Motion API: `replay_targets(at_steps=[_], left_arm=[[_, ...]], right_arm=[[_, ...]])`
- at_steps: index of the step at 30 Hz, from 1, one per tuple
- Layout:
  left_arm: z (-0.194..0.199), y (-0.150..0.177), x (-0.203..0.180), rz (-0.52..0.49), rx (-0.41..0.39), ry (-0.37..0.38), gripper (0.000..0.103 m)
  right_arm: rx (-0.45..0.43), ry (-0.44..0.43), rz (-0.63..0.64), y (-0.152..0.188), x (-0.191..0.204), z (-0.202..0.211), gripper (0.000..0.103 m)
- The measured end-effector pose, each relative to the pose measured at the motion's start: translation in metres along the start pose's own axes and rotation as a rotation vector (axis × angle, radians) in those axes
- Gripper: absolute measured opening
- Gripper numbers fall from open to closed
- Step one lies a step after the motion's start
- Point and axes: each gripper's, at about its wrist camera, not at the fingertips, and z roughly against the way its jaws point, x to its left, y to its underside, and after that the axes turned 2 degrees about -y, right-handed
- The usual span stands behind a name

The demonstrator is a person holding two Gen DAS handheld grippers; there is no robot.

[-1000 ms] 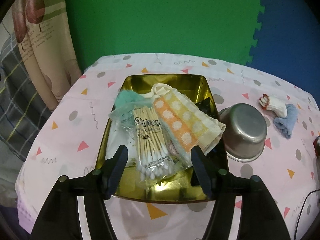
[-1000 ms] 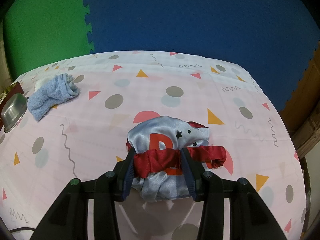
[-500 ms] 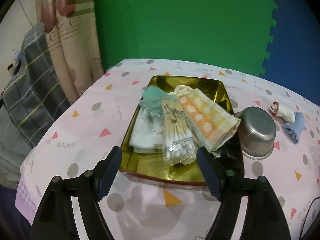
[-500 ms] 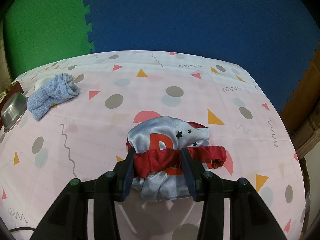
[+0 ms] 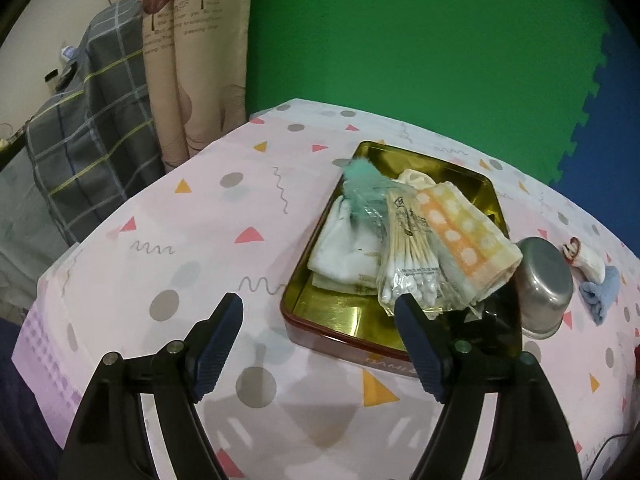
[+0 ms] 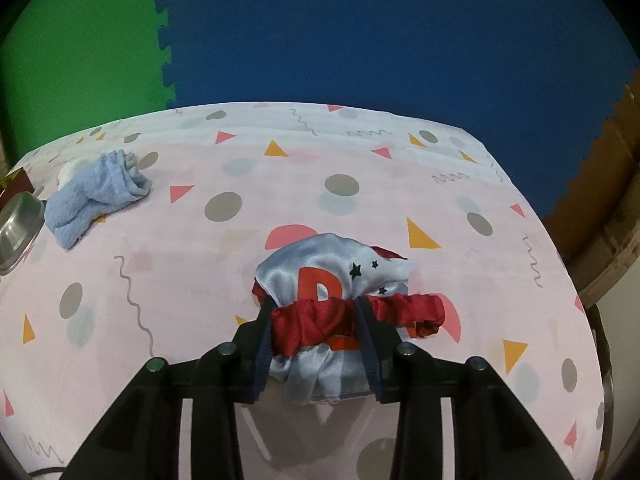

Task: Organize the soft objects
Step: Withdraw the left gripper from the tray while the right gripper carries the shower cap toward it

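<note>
In the right wrist view a silvery satin cloth bundle (image 6: 332, 276) with a red band and a red letter lies on the pink tablecloth. My right gripper (image 6: 316, 312) has the bundle between its pads, and its jaws are closing and squeezing the red band. In the left wrist view my left gripper (image 5: 318, 306) hangs open and holds nothing, just in front of a gold tin tray (image 5: 490, 196). The tray holds an orange dotted towel (image 5: 464, 232), a white cloth (image 5: 344, 252), a teal fluffy piece (image 5: 360, 188) and a pack of cotton swabs (image 5: 408, 264).
A steel bowl (image 5: 544, 276) stands right of the tray, with a white sock (image 5: 588, 260) and a folded blue towel (image 5: 600, 292) beyond it. The blue towel (image 6: 96, 196) and the bowl (image 6: 18, 232) also sit far left of the right gripper. A curtain and checked fabric hang past the table's left edge.
The left gripper has drawn back and to the left from over the tray, rolled, and its jaws have widened. The right gripper stayed put and its jaws have narrowed onto the satin bundle.
</note>
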Motion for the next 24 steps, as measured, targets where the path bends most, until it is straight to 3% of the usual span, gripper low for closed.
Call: replay_targets(at_steps=[10, 17, 24], left_arm=[[-0.006, -0.001, 0.01, 0.027, 0.028, -0.003, 0.076], [-0.004, -0.002, 0.014, 0.042, 0.01, -0.032, 0.076], [0.004, -0.003, 0.011, 0.038, -0.024, 0.015, 0.076]], right_arm=[[-0.017, -0.01, 0.029, -0.008, 0.029, 0.016, 0.032], [-0.043, -0.079, 0.079, -0.021, 0.069, 0.032, 0.032], [-0.052, -0.175, 0.146, -0.029, 0.118, 0.044, 0.032]])
